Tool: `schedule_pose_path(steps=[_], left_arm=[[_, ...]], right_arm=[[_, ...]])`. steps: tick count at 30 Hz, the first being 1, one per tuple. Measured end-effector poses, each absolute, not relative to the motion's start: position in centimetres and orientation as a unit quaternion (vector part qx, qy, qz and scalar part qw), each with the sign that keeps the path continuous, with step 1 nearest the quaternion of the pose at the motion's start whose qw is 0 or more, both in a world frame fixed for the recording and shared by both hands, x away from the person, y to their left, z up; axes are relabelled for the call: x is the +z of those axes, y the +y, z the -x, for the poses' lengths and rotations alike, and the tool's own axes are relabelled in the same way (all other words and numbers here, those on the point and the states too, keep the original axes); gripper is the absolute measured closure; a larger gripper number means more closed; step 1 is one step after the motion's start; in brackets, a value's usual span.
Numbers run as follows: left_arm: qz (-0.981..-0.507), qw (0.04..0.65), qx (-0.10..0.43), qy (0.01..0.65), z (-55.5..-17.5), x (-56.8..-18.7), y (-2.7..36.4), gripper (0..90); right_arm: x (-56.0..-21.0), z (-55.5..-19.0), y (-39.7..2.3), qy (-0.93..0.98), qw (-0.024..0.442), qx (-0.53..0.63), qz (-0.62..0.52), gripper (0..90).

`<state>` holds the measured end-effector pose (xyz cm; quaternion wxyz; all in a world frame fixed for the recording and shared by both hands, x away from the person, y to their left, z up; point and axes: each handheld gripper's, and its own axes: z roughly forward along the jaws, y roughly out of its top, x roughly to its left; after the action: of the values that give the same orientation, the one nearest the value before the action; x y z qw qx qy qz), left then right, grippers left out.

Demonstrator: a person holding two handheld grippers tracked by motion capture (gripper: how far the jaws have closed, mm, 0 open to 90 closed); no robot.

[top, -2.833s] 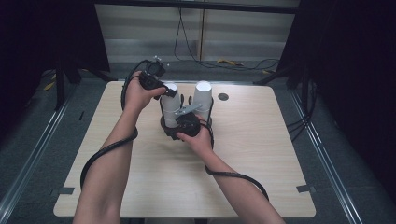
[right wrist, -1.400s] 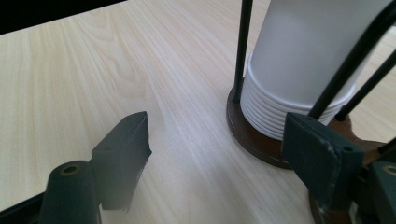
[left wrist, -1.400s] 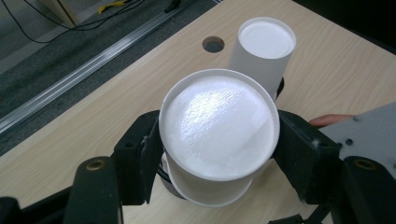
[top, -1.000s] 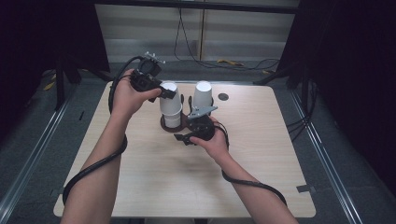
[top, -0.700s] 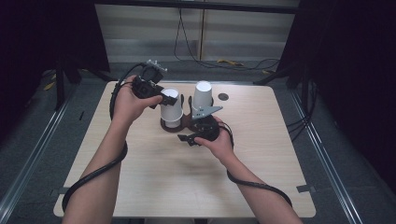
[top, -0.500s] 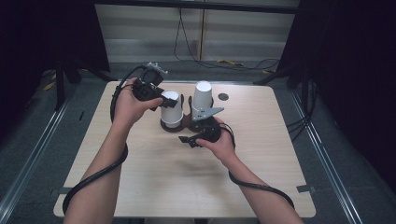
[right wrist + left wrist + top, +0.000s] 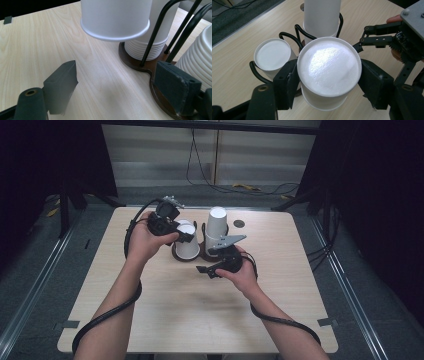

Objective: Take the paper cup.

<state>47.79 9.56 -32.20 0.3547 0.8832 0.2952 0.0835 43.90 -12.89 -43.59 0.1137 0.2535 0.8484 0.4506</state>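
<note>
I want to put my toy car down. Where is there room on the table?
The wide bare wood of the table between the two forearms and the near edge is free. It is crowded at the cup rack, where the left tongs hold a white cup.

This is a recording lab or test studio, not a home or shop. A light wood-grain table (image 7: 200, 310) stands alone on grey carpet, and black curtains (image 7: 370, 180) hang on both sides of it, closing the space off. Beyond the table's far edge runs a pale panelled wall (image 7: 160, 155) with loose black cables (image 7: 200, 160) trailing down it onto the floor. Metal floor rails (image 7: 30, 295) run along the table's left and right sides, and small black tape marks (image 7: 67, 325) sit at its near corners.
</note>
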Motion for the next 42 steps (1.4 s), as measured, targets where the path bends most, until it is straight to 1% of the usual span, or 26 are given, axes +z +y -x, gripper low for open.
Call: schedule_pose_path(steps=[9, 21, 24, 31, 42], left_arm=[[-0.883, 0.357, 0.074, 0.296, -47.8, -33.9, 8.8, 35.2], [-0.887, 0.36, 0.056, 0.285, -47.8, -34.8, 7.5, 35.2], [-0.886, 0.36, 0.056, 0.285, -47.8, -34.8, 7.3, 35.3], [-0.887, 0.372, 0.038, 0.27, -47.3, -35.0, 6.0, 35.3], [-0.893, 0.367, 0.029, 0.26, -47.0, -35.3, 4.6, 35.2]], right_arm=[[-43.3, -43.6, -13.0, 0.845, 0.104, 0.461, -0.249, 17.9], [-43.5, -43.9, -13.2, 0.84, 0.094, 0.469, -0.256, 14.6], [-43.4, -43.9, -13.3, 0.84, 0.095, 0.469, -0.256, 14.5], [-43.6, -43.8, -13.7, 0.837, 0.102, 0.468, -0.264, 14.5], [-44.0, -43.8, -14.0, 0.833, 0.108, 0.467, -0.274, 15.3]])
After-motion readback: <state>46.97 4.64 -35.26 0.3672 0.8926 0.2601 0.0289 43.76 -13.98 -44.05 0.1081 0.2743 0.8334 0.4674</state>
